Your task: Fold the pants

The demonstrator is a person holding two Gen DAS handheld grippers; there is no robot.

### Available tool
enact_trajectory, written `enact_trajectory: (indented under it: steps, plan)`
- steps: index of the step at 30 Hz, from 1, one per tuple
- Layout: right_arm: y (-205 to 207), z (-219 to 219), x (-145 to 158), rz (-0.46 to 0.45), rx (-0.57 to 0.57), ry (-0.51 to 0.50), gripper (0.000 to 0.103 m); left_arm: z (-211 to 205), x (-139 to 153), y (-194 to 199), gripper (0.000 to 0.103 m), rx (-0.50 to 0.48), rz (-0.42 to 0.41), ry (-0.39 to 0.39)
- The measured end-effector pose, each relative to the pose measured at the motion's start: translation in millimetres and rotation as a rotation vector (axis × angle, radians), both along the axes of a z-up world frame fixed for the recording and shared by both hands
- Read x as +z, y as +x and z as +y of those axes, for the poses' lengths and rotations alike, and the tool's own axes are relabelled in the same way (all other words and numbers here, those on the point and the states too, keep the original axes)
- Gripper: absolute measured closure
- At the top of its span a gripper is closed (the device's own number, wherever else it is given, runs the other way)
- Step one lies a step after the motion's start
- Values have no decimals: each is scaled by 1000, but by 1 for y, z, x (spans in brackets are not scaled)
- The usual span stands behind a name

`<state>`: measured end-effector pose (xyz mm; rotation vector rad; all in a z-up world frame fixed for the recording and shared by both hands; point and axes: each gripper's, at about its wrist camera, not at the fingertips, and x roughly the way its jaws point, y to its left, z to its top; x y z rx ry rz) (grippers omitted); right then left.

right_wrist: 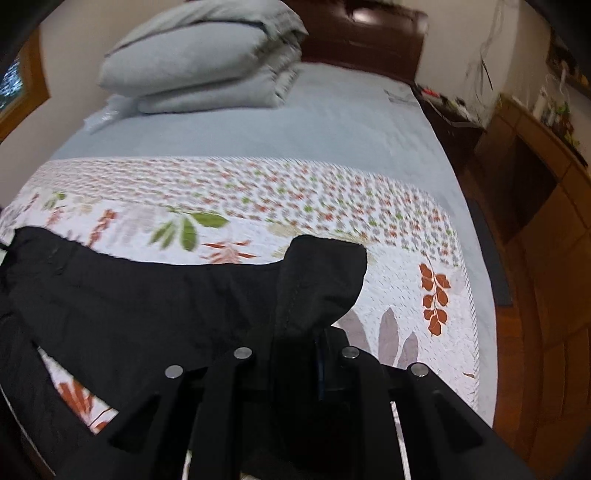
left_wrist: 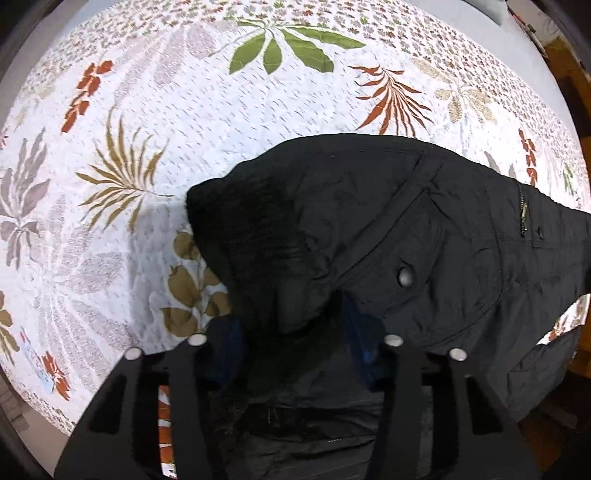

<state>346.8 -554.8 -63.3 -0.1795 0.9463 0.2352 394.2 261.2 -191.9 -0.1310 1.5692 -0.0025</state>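
Black pants [left_wrist: 406, 221] lie partly lifted over a floral quilt [left_wrist: 221, 129]. A pocket with a snap button [left_wrist: 405, 277] and a zipper [left_wrist: 522, 218] shows on them. My left gripper [left_wrist: 295, 343] points down, and a bunched fold of the black cloth fills the space between its blue pads [left_wrist: 364, 343]. In the right wrist view the pants [right_wrist: 147, 302] stretch off to the left. My right gripper [right_wrist: 319, 354] is shut tight on a raised peak of the cloth [right_wrist: 325, 266]. The fabric hides most of both grippers' fingertips.
The quilt [right_wrist: 258, 206] covers the near part of a bed with a pale blue sheet [right_wrist: 351, 129]. A folded grey duvet [right_wrist: 207, 59] sits by the dark headboard [right_wrist: 369, 33]. A wooden cabinet [right_wrist: 535, 192] and wooden floor [right_wrist: 517, 350] lie to the right of the bed.
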Motion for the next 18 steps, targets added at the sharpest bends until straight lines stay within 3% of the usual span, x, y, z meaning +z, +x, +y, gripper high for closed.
enact_trajectory:
  steps: [8,18]
  plan:
    - [-78,38,47,-96,167,25,88,-30,10,-17,60,-32,-39,30]
    - [-189,40,57,-112,221,89,88,-36,19,-47,60,-9,-85,22]
